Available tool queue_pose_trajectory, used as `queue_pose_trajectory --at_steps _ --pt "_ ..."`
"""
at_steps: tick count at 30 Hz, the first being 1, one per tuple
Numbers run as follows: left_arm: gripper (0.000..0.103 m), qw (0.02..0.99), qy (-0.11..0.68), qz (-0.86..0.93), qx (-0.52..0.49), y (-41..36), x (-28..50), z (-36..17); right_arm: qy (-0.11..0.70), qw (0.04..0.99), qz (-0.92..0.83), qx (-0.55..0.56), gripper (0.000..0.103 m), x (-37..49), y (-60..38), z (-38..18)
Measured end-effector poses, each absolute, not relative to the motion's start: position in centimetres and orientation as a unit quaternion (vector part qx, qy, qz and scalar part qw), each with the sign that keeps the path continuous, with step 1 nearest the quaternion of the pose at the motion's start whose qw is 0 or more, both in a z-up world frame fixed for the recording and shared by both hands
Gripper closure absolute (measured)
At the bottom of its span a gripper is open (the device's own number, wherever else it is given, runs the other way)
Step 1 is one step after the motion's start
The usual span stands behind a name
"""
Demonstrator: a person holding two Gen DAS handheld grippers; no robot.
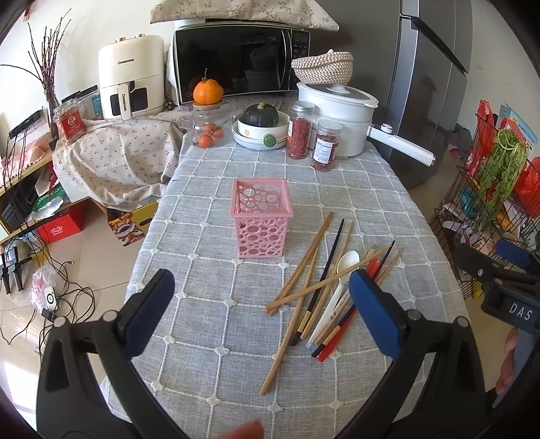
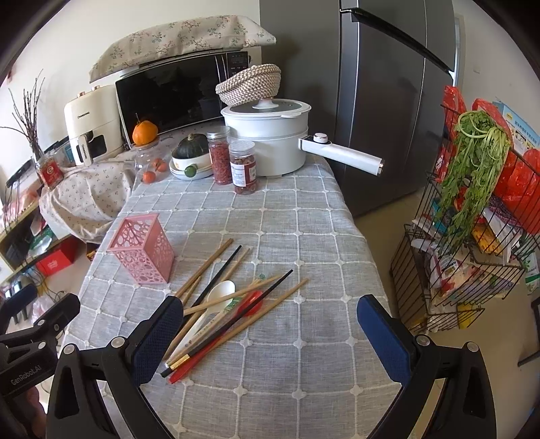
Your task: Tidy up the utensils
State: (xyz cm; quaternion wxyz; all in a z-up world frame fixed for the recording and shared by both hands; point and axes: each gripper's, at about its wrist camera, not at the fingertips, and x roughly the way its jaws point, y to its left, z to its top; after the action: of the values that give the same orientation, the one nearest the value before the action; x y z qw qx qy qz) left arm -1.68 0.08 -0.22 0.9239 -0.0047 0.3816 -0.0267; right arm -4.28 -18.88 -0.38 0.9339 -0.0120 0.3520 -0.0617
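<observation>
a tabletop under a grey checked cloth [image 1: 219,337] stands on a glossy pale tiled floor [image 1: 84,256], daylight glinting off the tiles. behind it are cream walls [image 1: 101,23], and a tall dark grey steel refrigerator [image 2: 381,111] stands beside a black wire rack [image 2: 438,287].

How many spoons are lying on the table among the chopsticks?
2. A white spoon lies in the middle of the chopstick pile. A red spoon lies just right of it, mostly covered by chopsticks. The pile could hide more.
</observation>
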Motion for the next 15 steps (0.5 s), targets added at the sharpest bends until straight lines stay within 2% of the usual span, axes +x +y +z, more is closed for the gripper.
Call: queue_pose_trajectory --at_steps 15 --pt "0.0 0.927 0.374 -0.031 0.004 -0.52 -1.99 0.15 0.357 0.932 -0.066 -0.008 0.0 -4.1 -19.24 -0.82"
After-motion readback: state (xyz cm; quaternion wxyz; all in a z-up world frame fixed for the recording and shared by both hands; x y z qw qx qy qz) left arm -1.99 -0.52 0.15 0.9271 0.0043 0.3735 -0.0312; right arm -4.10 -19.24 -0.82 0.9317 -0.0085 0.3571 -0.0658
